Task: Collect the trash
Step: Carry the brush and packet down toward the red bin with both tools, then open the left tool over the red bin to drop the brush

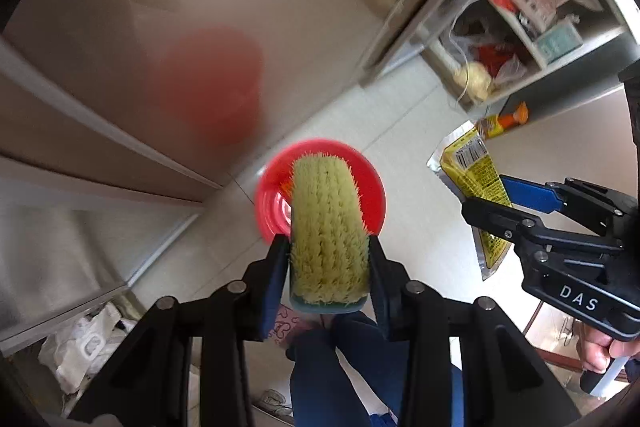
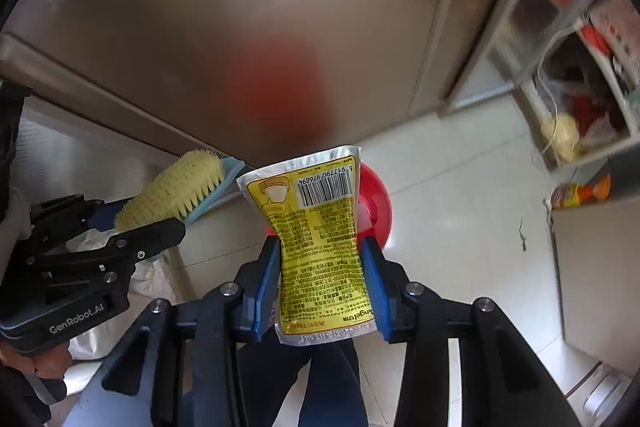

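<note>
Above the red bin (image 1: 320, 187) (contents perhaps orange scraps), left gripper (image 1: 329, 267) clamps brush (image 1: 328, 227); right gripper (image 2: 320, 275) clamps packet (image 2: 316, 239).

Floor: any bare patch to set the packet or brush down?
Bare tile lies right of the red bin, up to the cabinet and orange-capped bottle. Crowded: shelf clutter far right, white bags lower left.

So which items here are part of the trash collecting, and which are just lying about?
Job:
- yellow foil packet, clamped in right tool
- yellow-bristled scrub brush, clamped in left tool
- round red plastic bin below

Lying about:
- orange-capped bottle
- cluttered shelf unit
</note>
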